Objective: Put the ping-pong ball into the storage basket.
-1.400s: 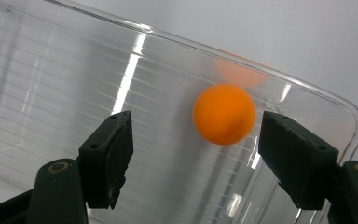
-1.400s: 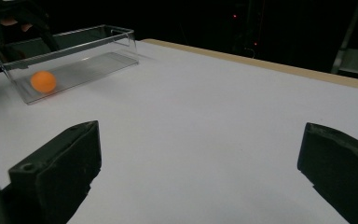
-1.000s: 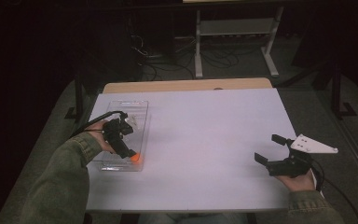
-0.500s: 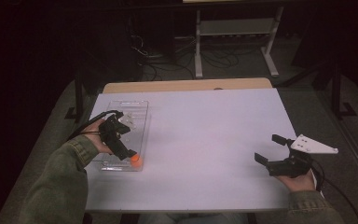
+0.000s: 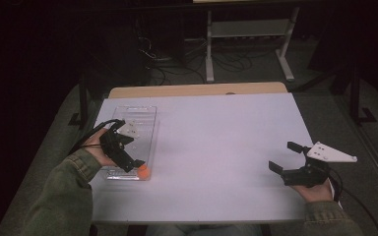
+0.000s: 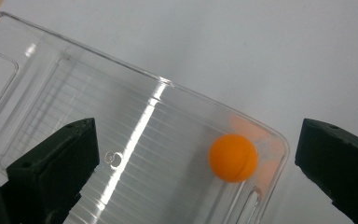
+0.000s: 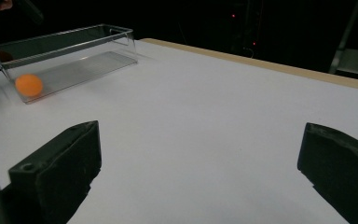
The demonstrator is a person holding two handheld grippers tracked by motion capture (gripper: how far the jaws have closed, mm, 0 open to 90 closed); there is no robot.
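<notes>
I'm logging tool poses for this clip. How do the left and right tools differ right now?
The left tool hangs over the clear tray, jaws pointing down at the orange ball; the right tool sits over bare white table, far from the tray. The right tool's grey plate shows flat and clear; the left tool's is smaller and tilted. Both are open and hold nothing.

Over the last second the left gripper (image 5: 128,150) drew back and up, away from the orange ball (image 5: 143,171) in the near corner of the clear plastic tray (image 5: 147,115). At first its jaws sat low beside the ball; they then rose above the tray with the hand pulled toward the tray's outer long side. In the left gripper view the ball (image 6: 233,157) lay between the spread jaws, nearer one of them, touching neither.
</notes>
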